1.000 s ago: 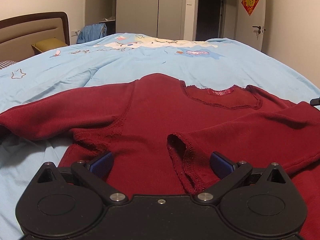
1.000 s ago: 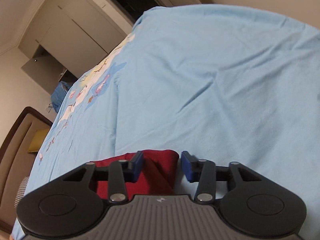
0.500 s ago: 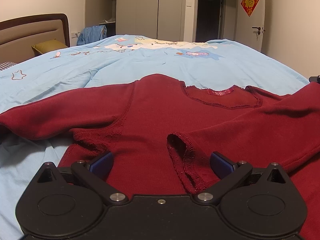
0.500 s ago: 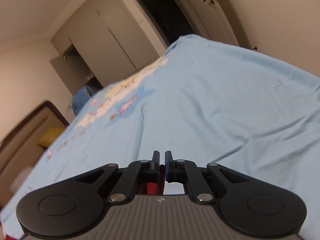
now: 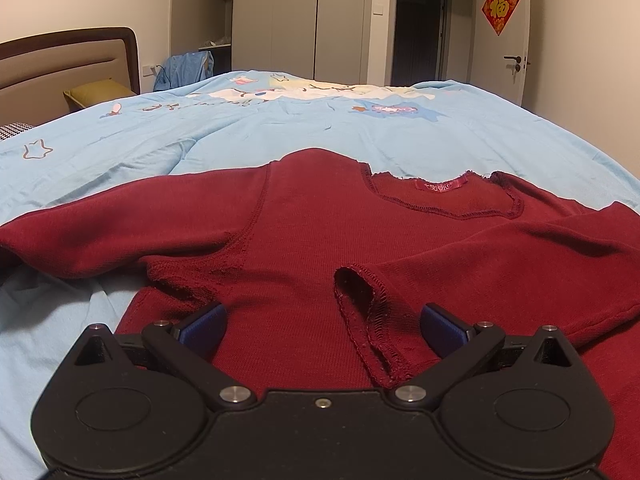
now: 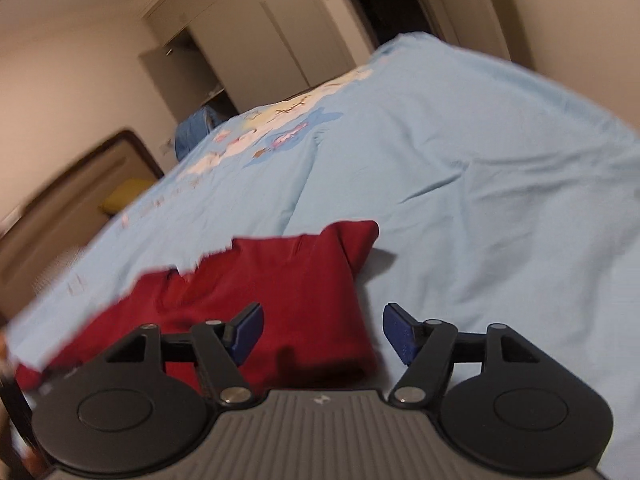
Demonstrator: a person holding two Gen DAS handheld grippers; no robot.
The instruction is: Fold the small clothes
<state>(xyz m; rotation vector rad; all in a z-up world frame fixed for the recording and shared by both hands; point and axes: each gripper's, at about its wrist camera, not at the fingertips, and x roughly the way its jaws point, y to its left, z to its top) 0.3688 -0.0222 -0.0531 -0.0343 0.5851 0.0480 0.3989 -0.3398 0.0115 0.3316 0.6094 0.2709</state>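
Observation:
A dark red long-sleeved top (image 5: 304,232) lies spread on the light blue bedspread (image 5: 280,128). Its right sleeve is folded across the chest, and the sleeve's cuff (image 5: 360,300) rests between the fingers of my left gripper (image 5: 322,326), which stands open low over the hem. The other sleeve (image 5: 120,220) stretches out to the left. In the right wrist view the same top (image 6: 280,280) shows its folded right shoulder edge. My right gripper (image 6: 323,334) is open just above that edge, holding nothing.
The bedspread (image 6: 460,160) runs on to the right and far side with soft wrinkles. A brown headboard (image 5: 68,60) and a yellow pillow (image 5: 96,90) stand at the left. Wardrobes (image 5: 276,20) and a door (image 5: 500,32) lie beyond the bed.
My right gripper, shut on the right shoulder half a second ago, has let go and now stands open, swung down over the folded edge. The left gripper has not moved.

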